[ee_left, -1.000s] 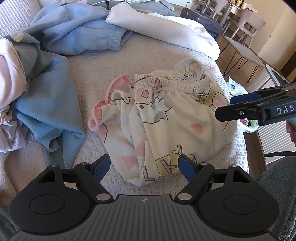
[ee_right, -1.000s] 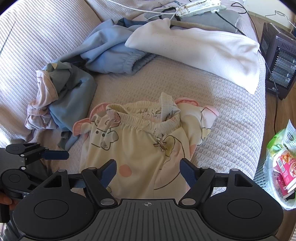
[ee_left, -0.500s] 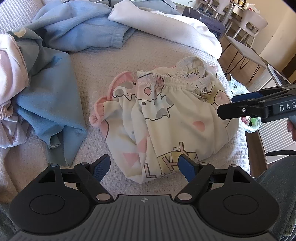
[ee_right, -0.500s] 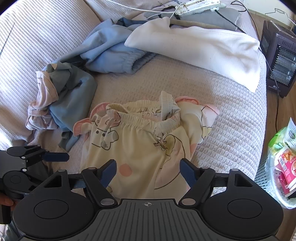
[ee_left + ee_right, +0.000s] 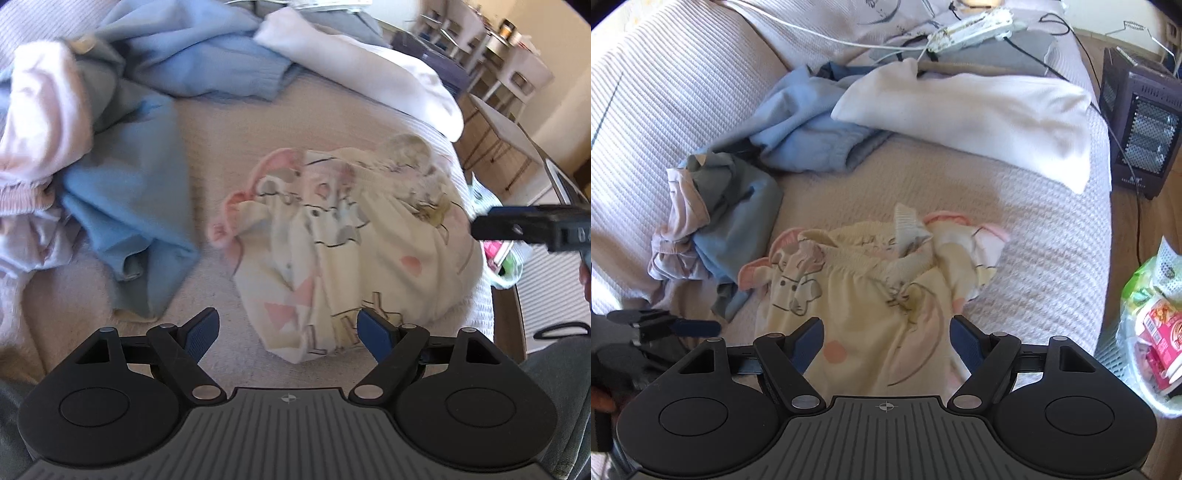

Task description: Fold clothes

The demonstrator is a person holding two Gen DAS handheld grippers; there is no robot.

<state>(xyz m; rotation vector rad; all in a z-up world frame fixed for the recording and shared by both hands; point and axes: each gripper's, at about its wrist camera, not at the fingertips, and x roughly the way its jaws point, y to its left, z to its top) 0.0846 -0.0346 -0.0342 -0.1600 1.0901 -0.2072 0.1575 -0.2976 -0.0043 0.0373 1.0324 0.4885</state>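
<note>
Cream printed pyjama trousers (image 5: 362, 243) (image 5: 871, 295) with pink cuffs and an elastic waistband lie bunched on the quilted sofa cover (image 5: 332, 118) (image 5: 1052, 240). My left gripper (image 5: 286, 334) hovers open over their near hem, its blue pads apart and touching no cloth. My right gripper (image 5: 886, 338) hangs open above the trousers' lower part, nothing pinched. Each gripper shows in the other's view: the right gripper (image 5: 532, 225) at the right edge, the left gripper (image 5: 665, 326) at the lower left. The left wrist view is blurred.
A light blue garment (image 5: 140, 192) (image 5: 798, 125), a pale pink one (image 5: 40, 110) (image 5: 679, 206) and a white one (image 5: 369, 74) (image 5: 979, 110) lie beyond. A power strip (image 5: 975, 27) with cables sits at the back. A dark heater (image 5: 1141, 129) and a bag of packets (image 5: 1152, 325) stand right.
The left wrist view has shifted, so the trousers and blue garment sit further right and lower in it, now blurred. The right wrist view is nearly unchanged. Both grippers stay open.
</note>
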